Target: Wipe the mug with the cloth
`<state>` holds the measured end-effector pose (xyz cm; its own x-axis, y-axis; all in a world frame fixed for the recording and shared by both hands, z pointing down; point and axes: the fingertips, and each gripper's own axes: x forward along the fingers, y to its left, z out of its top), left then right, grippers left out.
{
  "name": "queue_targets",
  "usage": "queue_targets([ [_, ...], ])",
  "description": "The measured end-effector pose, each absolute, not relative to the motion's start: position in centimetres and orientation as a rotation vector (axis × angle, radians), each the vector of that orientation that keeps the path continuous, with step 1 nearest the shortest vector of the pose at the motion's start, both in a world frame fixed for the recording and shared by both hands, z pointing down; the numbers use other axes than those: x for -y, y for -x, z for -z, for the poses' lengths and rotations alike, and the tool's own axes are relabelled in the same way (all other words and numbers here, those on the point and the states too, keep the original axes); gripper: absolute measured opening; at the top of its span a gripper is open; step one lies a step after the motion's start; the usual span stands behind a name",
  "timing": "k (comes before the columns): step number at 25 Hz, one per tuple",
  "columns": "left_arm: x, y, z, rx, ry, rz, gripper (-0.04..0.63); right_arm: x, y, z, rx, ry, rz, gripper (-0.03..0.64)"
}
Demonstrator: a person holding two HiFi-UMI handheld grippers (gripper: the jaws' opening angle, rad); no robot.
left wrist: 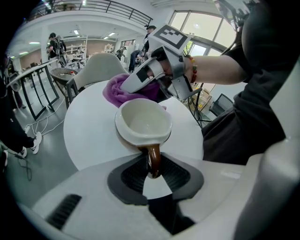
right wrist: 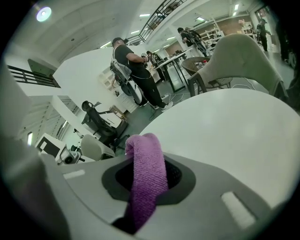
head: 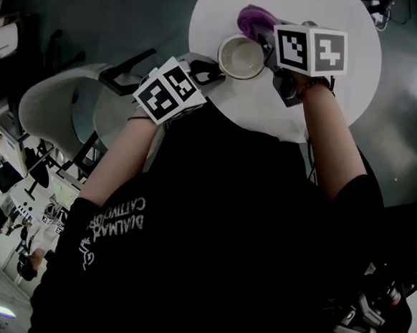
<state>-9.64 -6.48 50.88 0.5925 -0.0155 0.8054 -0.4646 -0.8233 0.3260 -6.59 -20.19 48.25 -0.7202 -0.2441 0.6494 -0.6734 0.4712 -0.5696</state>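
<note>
"On the round white tabletop (head: 345, 79), left of its centre and well in from the edge: what do you record?"

"One mug (head: 241, 57), mouth upward, pale inside, with a brown handle (left wrist: 153, 159). The left gripper (left wrist: 152, 176) is clamped on that handle, one ribbed pad on each side. Whether the base rests on the tabletop or is lifted just clear, I cannot determine."

"And the cloth?"

"A purple cloth (right wrist: 146, 164), pinched between the jaws of the right gripper (head: 265, 41), with a fold standing up above them. It is bunched on the side of the mug away from the left gripper, against the outer wall or just beside it. Contact is not confirmed."

"Your assessment of how the mug will handle?"

"By its look it is glazed ceramic: rigid, moderately heavy for its size, smooth, and breakable if knocked off the tabletop. Held by the handle alone, it would tend to pivot when pushed from the side. I judge the handle the correct hold, since it leaves the rim, bowl and outer wall free for wiping. Wiping pressure should be directed back toward the left gripper, not across it."

"The cloth?"

"Soft, light and limp, with a napped weave that should drag well on glaze. Only what bulges past the jaws can do the wiping, so the hard jaw tips must be kept off the rim."

"Status of the task?"

"In my judgement, wiping of the outer wall is at hand. The inside appears untouched."
</note>
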Motion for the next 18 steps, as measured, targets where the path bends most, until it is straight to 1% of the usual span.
queue_targets([
  [18, 6.7, 9.4, -50.6, 0.395, -2.311, -1.152, 0.074, 20.0, 9.3, -47.8, 2.245, -0.589, -0.878, 0.046],
])
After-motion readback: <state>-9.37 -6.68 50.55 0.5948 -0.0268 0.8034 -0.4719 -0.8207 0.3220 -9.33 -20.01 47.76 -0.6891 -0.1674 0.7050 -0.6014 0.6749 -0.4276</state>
